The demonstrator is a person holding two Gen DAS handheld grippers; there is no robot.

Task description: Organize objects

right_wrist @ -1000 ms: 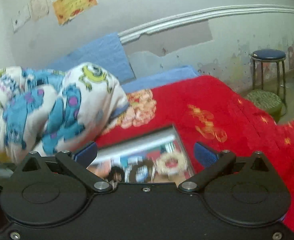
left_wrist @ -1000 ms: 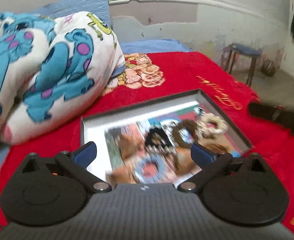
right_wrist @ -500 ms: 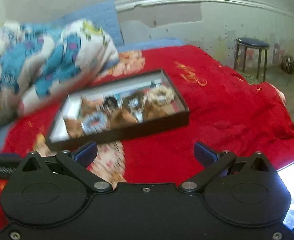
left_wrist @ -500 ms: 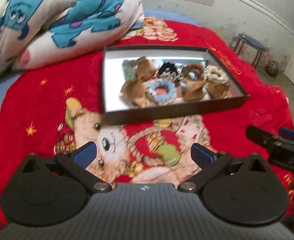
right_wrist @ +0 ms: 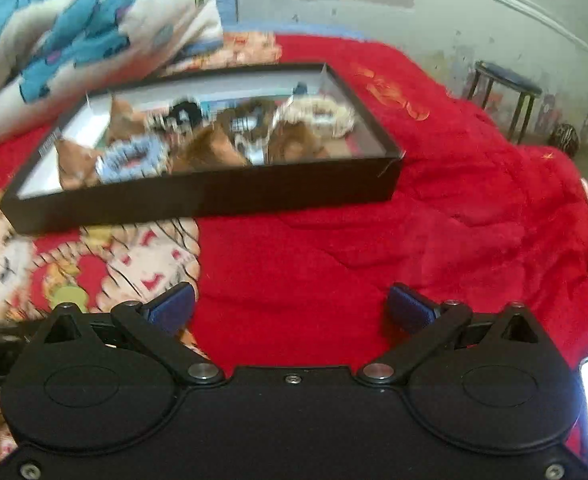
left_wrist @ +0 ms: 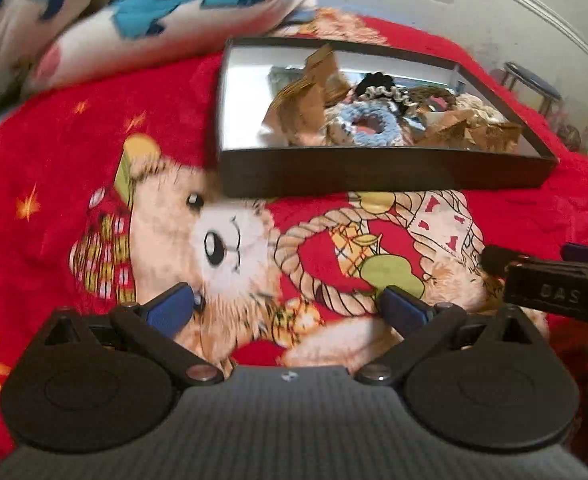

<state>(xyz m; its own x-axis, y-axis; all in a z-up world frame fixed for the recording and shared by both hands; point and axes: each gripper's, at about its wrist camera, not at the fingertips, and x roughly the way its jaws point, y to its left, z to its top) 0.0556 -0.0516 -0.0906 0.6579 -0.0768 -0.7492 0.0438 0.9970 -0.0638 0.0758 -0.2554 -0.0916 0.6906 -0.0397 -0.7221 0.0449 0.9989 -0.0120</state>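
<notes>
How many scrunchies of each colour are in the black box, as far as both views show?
Blue scrunchie: 1
Black scrunchie: 1
Brown scrunchie: 1
Cream scrunchie: 1
Total: 4, all inside the black box; blur and brown paper pieces may hide others.

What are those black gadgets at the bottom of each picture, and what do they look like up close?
They are two hand-held grippers. The left gripper has a grey ribbed body, two round black discs, black link arms with silver pivots and blue finger pads. The right gripper is shaped the same, but its body is smooth black with small screws. No cables, hands or sleeves are visible.
</notes>
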